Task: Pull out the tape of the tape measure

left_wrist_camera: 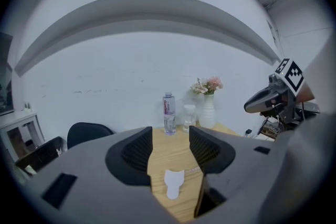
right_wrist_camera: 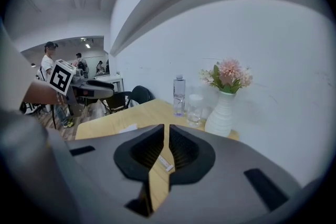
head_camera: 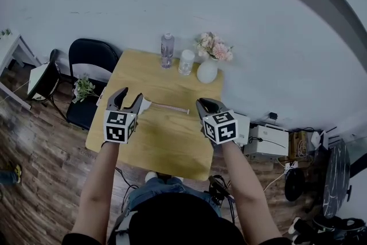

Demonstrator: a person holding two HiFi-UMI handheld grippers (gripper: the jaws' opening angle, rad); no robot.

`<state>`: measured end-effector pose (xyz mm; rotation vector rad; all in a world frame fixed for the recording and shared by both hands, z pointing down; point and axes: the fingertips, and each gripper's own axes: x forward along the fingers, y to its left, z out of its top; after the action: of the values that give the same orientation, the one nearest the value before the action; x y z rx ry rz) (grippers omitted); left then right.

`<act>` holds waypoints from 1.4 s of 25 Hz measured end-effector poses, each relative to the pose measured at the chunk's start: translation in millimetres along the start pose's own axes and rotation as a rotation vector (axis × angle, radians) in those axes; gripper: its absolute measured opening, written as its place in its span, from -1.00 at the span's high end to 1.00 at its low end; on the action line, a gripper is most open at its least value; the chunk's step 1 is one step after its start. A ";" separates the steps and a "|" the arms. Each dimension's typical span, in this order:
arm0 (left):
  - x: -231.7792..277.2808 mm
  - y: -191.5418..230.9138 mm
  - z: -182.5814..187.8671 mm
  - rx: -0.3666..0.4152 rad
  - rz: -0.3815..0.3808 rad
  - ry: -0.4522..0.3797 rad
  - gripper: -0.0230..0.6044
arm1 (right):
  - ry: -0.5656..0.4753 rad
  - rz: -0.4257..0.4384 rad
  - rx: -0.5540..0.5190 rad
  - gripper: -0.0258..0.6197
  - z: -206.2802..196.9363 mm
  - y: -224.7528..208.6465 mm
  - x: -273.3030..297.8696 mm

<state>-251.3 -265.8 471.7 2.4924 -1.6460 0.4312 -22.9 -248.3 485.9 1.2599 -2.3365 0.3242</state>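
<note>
Tape [right_wrist_camera: 165, 164] seemingly lies beneath right hand-held gripper's [right_wrist_camera: 166, 131] near-closed jaws, visible only in its view; left hand-held gripper [left_wrist_camera: 170, 136] gapes.

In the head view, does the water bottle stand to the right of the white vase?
No, the water bottle stands left of the white vase.

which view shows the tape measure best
The head view: the tape measure lies whole on the table, its white case by the left gripper and its tape running right. The left gripper view shows the case and only a stretch of tape. The right gripper view shows just the tape's end past its jaws.
</note>
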 end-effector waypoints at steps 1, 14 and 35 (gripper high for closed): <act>-2.1 -0.2 3.1 -0.004 0.000 -0.009 0.24 | -0.011 -0.002 -0.004 0.80 3.4 -0.1 -3.3; -28.3 -10.7 47.3 0.038 -0.013 -0.116 0.89 | -0.193 -0.067 -0.035 0.85 57.7 -4.6 -47.1; -91.6 12.2 142.8 0.080 0.030 -0.416 0.89 | -0.424 -0.212 -0.121 0.87 123.9 -1.4 -130.6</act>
<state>-272.0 -226.9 307.4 2.7603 -1.8360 -0.0277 4.6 -205.6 313.2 1.6239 -2.4798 -0.1696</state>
